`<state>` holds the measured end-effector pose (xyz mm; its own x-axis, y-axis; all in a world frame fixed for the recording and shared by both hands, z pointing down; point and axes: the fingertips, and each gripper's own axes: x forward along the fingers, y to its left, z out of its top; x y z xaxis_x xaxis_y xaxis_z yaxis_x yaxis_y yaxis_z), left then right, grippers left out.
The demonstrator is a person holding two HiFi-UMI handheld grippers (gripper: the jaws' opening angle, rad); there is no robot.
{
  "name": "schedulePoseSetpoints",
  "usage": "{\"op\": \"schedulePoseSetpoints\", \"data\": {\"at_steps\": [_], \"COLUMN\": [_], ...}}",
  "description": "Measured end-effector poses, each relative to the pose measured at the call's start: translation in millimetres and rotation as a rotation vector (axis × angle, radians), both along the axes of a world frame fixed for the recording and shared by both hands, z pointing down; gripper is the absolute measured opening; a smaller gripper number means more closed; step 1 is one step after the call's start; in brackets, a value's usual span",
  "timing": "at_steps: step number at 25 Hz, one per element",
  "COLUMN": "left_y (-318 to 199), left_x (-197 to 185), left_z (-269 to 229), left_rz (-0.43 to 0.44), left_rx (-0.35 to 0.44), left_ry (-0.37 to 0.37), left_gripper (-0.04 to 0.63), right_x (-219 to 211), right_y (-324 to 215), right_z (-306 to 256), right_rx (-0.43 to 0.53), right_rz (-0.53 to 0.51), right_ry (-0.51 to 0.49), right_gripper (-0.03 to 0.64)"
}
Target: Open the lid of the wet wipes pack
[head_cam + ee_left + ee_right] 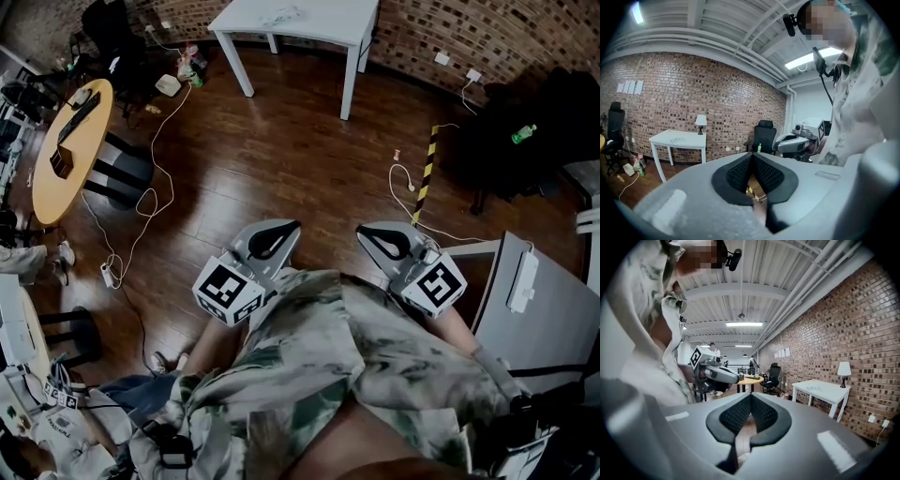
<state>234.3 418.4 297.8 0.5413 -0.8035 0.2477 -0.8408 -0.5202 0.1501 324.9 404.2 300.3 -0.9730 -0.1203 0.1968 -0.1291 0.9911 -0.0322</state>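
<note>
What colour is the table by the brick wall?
White. The table shows best in the head view.

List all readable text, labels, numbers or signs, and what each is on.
No words or numbers are readable.
The marker cube on the left gripper: square pattern, no letters.
The marker cube on the right gripper: likewise.
The sheets on the brick wall: too small.
The green bottle: label too small.
The striped strip: yellow-black bars, no text.
</note>
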Motion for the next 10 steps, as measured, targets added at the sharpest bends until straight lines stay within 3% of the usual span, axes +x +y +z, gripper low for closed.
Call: {"op": "schedulePoseSetpoints", "data": {"at_steps": [10], "left_y": [-18], "left_x": [0], "left_z": [-2], "left_rz": [0.015], "left_rx": [-0.003], "left_ry": [-0.015], "left_gripper": [0.003], "right_x": [2], "right_y": [-19], "right_z": [2], "right_rx": [-0.009], "right_rz": [0.027], "right_ry": [0.025], "right_gripper": [0.005]}}
